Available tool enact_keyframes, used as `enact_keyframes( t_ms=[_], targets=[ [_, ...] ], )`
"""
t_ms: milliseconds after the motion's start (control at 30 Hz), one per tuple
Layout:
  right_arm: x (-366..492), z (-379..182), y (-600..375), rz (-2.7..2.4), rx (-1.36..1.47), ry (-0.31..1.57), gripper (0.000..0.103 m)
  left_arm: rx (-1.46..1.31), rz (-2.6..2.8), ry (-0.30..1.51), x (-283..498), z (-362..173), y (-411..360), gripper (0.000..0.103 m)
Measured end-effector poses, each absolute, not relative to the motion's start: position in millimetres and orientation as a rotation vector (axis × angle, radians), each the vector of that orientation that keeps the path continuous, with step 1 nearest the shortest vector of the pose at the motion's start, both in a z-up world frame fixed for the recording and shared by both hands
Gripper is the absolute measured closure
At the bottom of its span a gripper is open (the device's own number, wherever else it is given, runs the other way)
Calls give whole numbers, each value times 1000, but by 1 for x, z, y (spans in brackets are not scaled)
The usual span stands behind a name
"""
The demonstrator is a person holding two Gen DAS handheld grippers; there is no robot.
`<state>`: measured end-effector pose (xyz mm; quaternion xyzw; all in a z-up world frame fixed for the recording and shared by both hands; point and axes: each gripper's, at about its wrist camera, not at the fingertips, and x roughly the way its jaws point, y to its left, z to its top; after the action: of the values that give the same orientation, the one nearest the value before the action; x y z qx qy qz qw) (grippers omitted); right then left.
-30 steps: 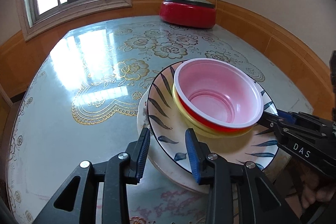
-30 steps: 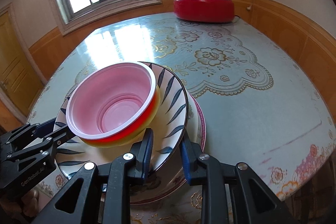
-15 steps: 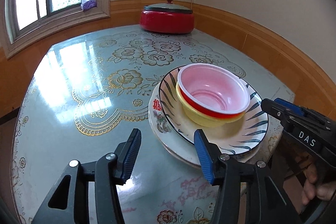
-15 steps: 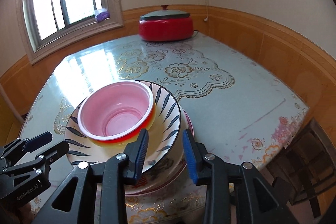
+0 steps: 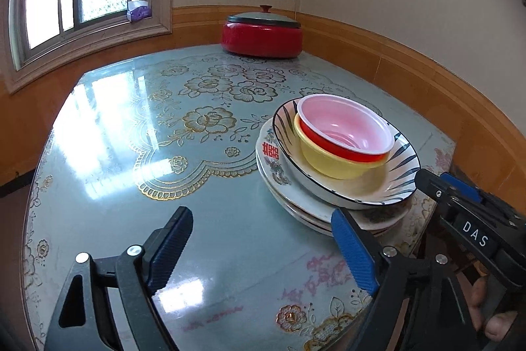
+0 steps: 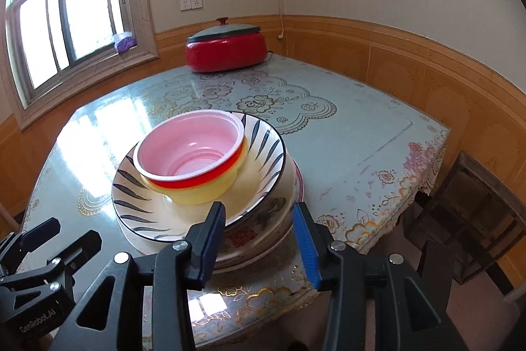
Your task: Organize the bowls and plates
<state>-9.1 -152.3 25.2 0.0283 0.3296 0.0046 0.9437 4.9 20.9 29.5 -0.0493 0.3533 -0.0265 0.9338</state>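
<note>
A red bowl with a pink inside (image 5: 345,127) (image 6: 192,147) sits nested in a yellow bowl (image 5: 332,162) (image 6: 200,191). Both rest in a deep plate with dark leaf stripes (image 5: 402,162) (image 6: 263,147), which tops a pile of white plates marked in red (image 5: 271,153) (image 6: 250,234). My left gripper (image 5: 259,216) (image 6: 70,234) hangs over bare table left of the pile, its jaws opening with nothing between them. My right gripper (image 6: 258,208) (image 5: 434,178) is just short of the pile's near rim. Its jaws are opening and the pads are clear of the plates.
A red electric pot with a grey-green lid (image 5: 261,33) (image 6: 225,50) stands at the table's far end. A tissue pack (image 5: 138,10) lies on the window sill. A dark wooden chair (image 6: 476,219) stands beyond the table's right edge (image 6: 424,183).
Both grippers have drawn back from the plate pile and their jaws have spread wider, the left one most. The pile and bowls stay on the table.
</note>
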Motion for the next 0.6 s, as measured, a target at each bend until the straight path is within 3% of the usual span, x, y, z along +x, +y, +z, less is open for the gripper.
enact_keyframes(
  t_ms=[167,600],
  targets=[
    [-18,31,-150,-24,47,646,60,-85,-49,696,3,34,24,3],
    [-44,12,-147,-101,22,664,60,-78,-53,678,-9,32,22,0]
  ],
)
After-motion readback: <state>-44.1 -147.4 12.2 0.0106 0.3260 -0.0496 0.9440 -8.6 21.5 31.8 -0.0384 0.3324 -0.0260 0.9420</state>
